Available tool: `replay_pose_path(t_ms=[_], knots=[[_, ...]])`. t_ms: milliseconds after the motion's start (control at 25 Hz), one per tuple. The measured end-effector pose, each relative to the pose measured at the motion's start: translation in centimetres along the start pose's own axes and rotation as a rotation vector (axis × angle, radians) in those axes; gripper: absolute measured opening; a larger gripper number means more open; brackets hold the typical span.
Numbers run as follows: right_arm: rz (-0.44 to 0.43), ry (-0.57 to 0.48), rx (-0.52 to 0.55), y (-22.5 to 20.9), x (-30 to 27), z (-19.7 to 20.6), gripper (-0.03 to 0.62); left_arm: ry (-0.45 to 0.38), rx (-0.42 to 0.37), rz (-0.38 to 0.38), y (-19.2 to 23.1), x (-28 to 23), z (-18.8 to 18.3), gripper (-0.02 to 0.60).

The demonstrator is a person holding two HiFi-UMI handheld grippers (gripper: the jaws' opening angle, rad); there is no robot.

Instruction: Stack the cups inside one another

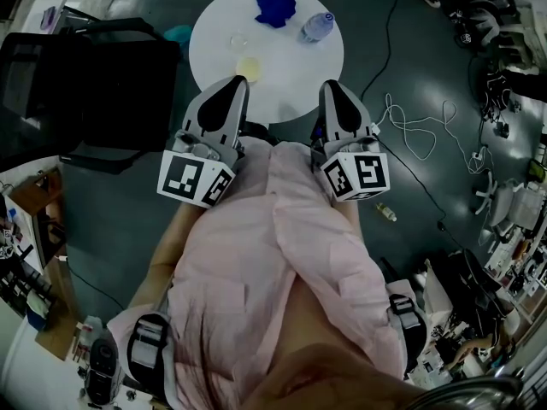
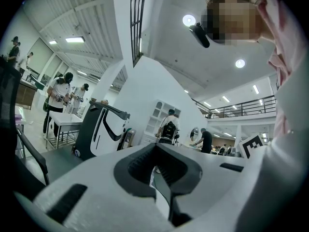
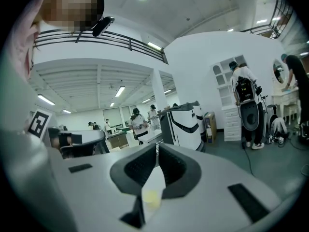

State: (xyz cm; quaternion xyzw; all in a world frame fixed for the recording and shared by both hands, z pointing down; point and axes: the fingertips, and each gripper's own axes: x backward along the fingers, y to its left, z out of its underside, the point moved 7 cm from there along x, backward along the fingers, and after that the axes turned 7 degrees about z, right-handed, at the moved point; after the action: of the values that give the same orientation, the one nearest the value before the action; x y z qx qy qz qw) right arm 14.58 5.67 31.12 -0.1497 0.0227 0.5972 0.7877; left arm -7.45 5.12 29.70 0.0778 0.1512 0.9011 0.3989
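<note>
Jaws pressed together on nothing, the left gripper (image 1: 243,81) and right gripper (image 1: 330,84) are held level at the person's chest by the near rim of the round white worktop (image 1: 214,54), seemingly a ready pose (stacking not yet begun). Beyond lie a crumpled blue item (image 1: 275,5) and a bottle (image 1: 316,26). The yellowish cup (image 1: 249,67) and clear cup (image 1: 238,38) stand apart towards that rim, probably for easy reach.

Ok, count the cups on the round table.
2: a yellow cup near the table's near edge and a clear cup just beyond it. The blue thing at the far side could be another; too small to tell.
</note>
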Motion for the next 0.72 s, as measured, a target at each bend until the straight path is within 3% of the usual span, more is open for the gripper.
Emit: replay_pose_path(t_ms=[480, 720], knots=[[0.046, 0.084, -0.001, 2.8, -4.8, -0.3, 0.037, 0.071, 0.066, 0.026, 5.2, -0.7, -1.7, 0.015], [0.039, 0.158, 0.041, 3.2, -7.4, 0.6, 0.038, 0.102, 0.102, -0.005, 7.7, -1.0, -1.8, 0.015]])
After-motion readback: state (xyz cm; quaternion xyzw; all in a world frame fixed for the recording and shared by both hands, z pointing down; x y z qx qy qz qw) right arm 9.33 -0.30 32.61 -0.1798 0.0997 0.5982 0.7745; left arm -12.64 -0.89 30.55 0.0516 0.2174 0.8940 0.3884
